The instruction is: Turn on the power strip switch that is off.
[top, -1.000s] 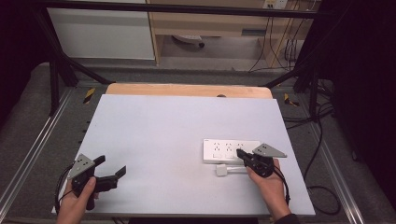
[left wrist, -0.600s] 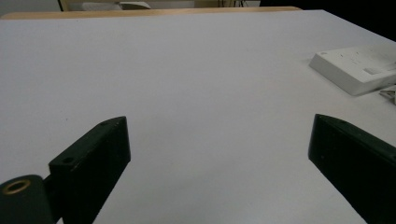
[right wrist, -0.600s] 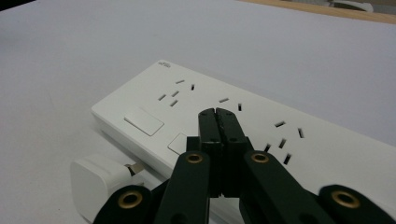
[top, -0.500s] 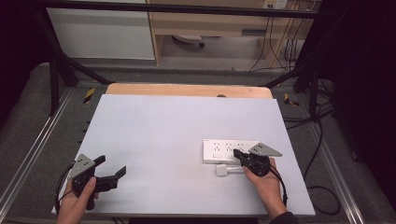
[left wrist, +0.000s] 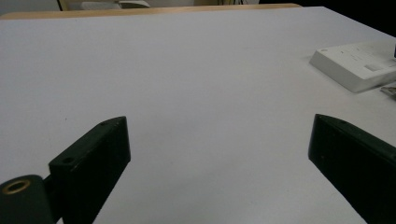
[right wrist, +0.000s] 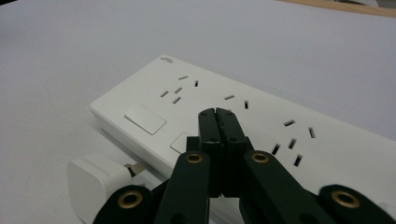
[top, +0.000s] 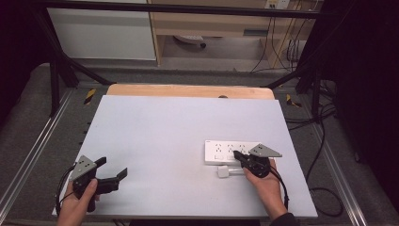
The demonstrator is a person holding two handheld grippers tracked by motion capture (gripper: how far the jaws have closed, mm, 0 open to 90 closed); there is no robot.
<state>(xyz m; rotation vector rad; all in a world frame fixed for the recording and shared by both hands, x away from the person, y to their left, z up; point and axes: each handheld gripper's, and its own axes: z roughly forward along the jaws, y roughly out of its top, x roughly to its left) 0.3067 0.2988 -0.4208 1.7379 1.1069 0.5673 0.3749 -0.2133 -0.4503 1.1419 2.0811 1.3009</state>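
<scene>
Hovering closed-jawed right gripper point(right wrist: 218, 114) over flat white plastic power strip point(right wrist: 261, 121), risking nudging small white plug point(right wrist: 95, 182) nearby; left gripper point(top: 113, 176) idling open-jawed.

Power strip point(top: 229, 151) lies flat on the table point(top: 179, 127), lower right of centre in the high view, long side running left to right; plug adapter point(top: 224, 172) lies on the table just below it in the frame, near its left half; right gripper point(top: 239, 159) sits over the strip's lower edge, between strip and adapter, hand below it; left gripper point(top: 112, 170) at the lower left of the frame, well apart from the strip.
</scene>
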